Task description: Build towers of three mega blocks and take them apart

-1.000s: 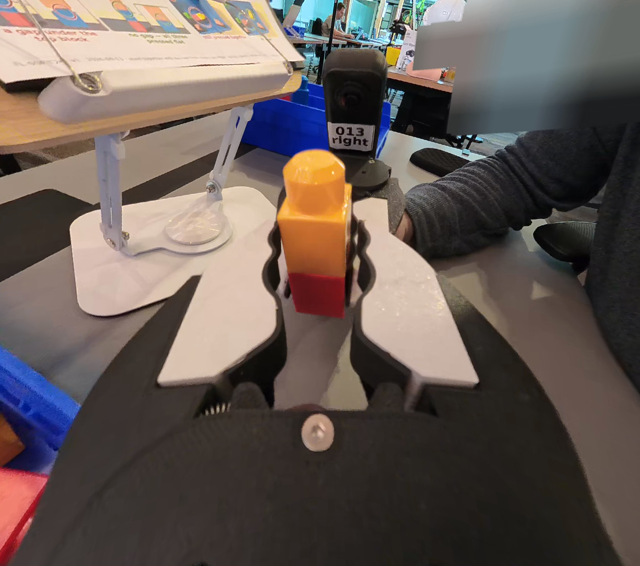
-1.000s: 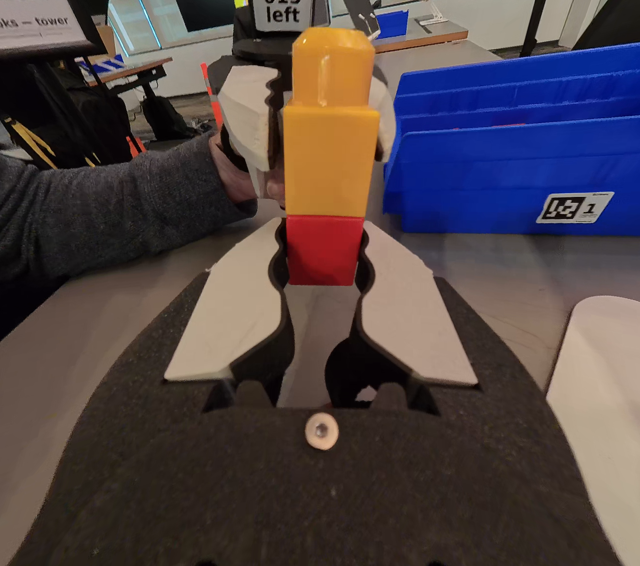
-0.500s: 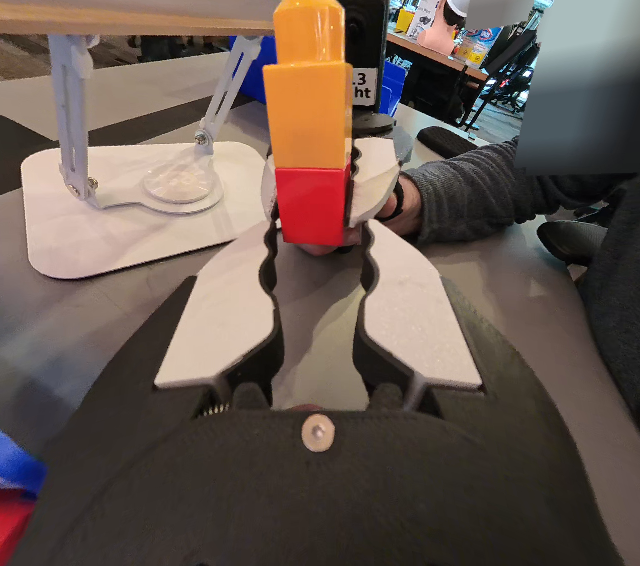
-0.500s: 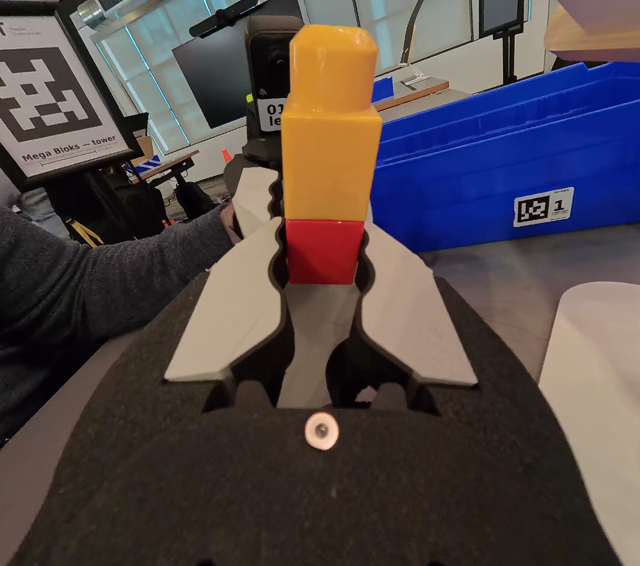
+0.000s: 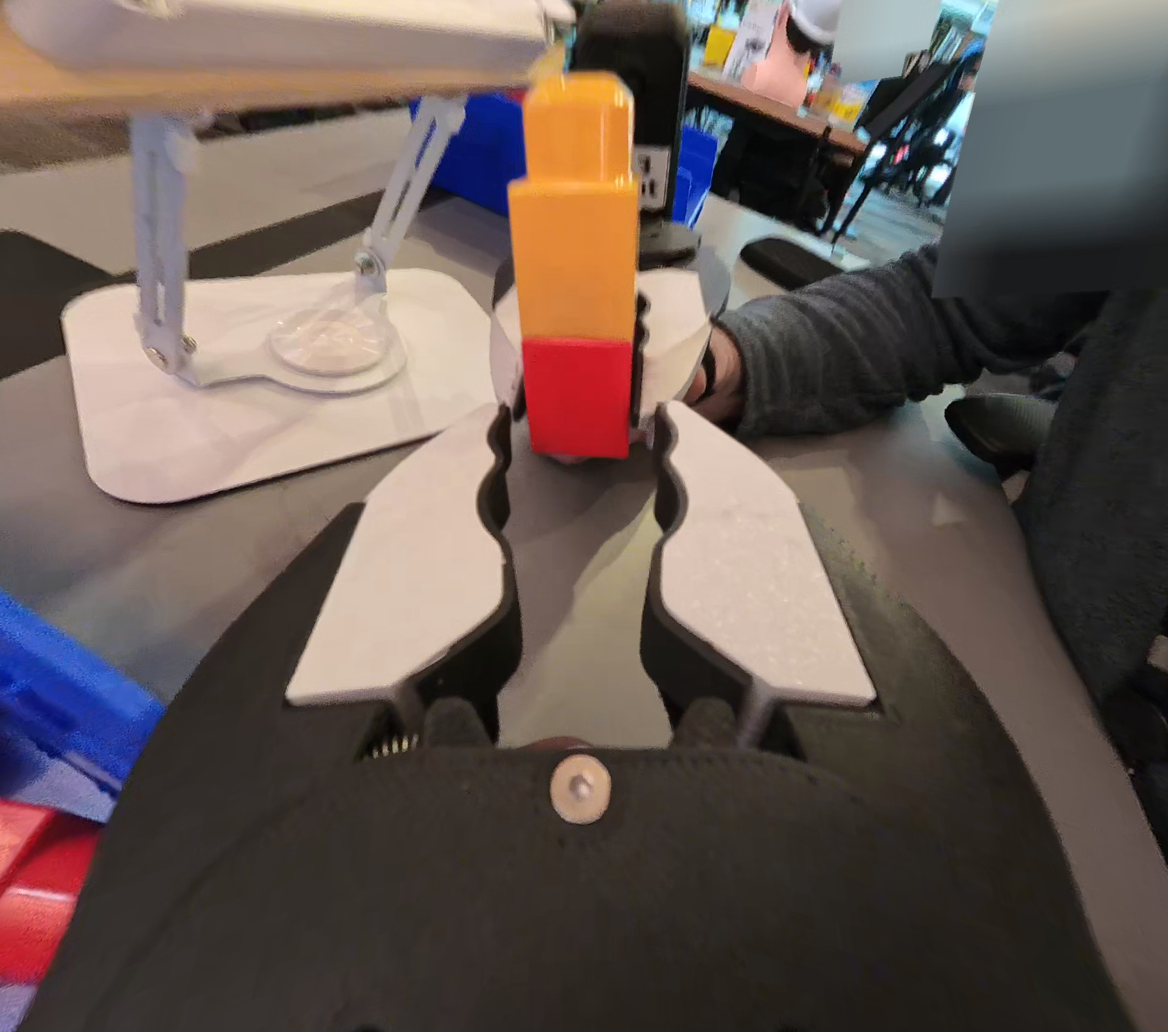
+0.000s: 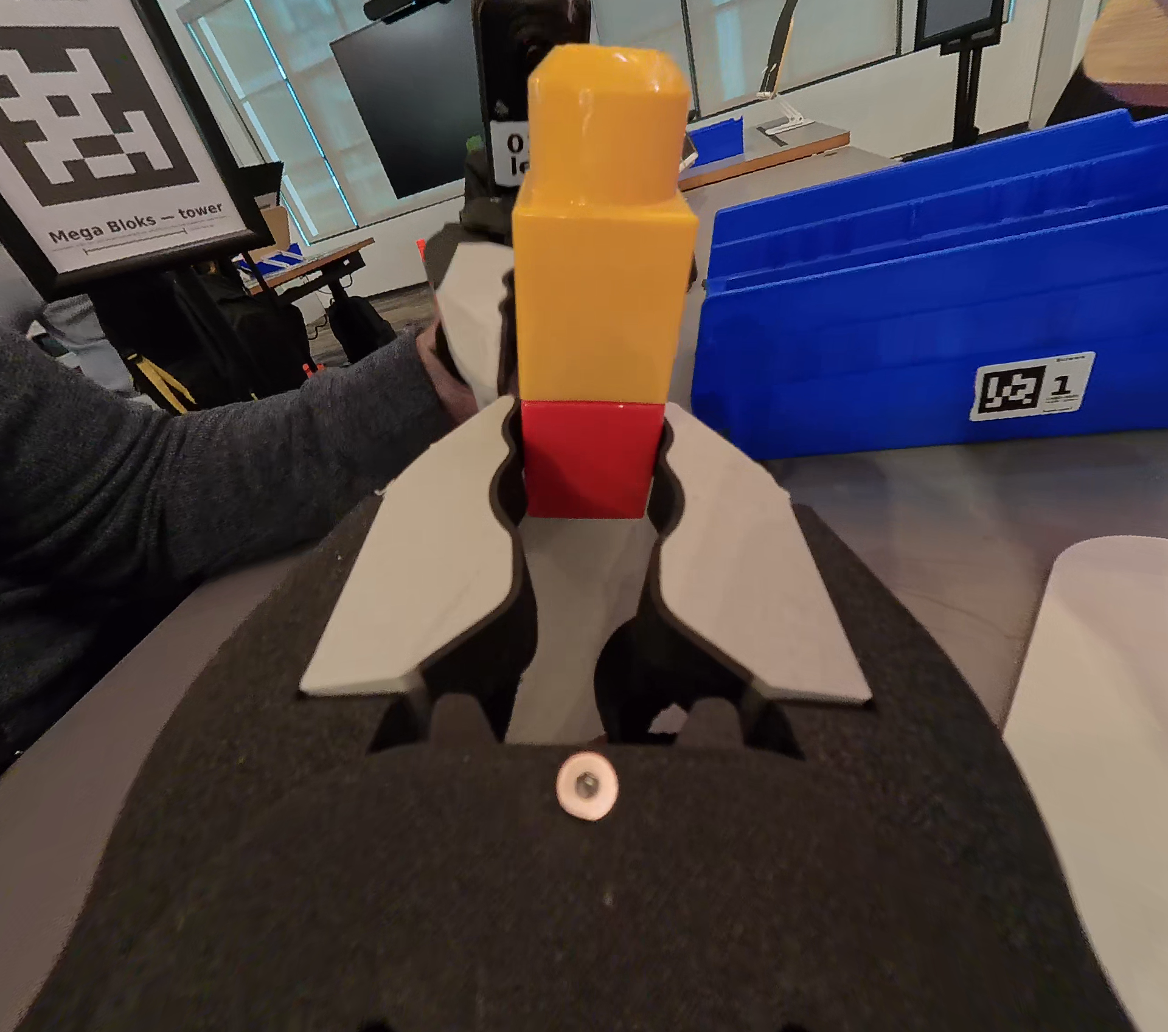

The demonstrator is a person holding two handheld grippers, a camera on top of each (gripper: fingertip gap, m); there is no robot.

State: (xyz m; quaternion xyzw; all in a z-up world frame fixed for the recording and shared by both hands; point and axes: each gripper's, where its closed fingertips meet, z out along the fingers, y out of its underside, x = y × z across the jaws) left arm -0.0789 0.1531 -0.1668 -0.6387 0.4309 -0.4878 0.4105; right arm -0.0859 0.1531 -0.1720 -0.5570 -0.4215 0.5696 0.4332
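Fingers of my right gripper (image 6: 588, 455) pinch the red block (image 6: 586, 458) from both sides, just below the centre of the right wrist frame, and that block is the bottom of an upright stack. Pressed flat on top of it sits the orange block (image 6: 600, 306), its single stud reaching up towards the top centre of the frame. Behind the orange block, left of centre, I can see one pale fingertip of my other gripper, and a dark grey sleeve (image 6: 189, 471) runs in from the left edge. Right of centre stands a blue bin (image 6: 916, 332) bearing a small white tag, and at upper left a framed sign with a black-and-white square pattern (image 6: 95, 111).

Seen from the left wrist camera, my left gripper (image 5: 576, 436) is spread apart, its tips just short of the red block (image 5: 578, 398) and to either side of it, gripping nothing. The orange block (image 5: 572, 256) rises at centre, slightly blurred. My right gripper's pale fingers (image 5: 670, 344) flank the red block from behind. At left a white document stand (image 5: 253, 370) rests on the grey table (image 5: 853, 496), with its tilted board filling the upper left. In the lower left corner lies a blue bin edge (image 5: 57, 679) with something red below it
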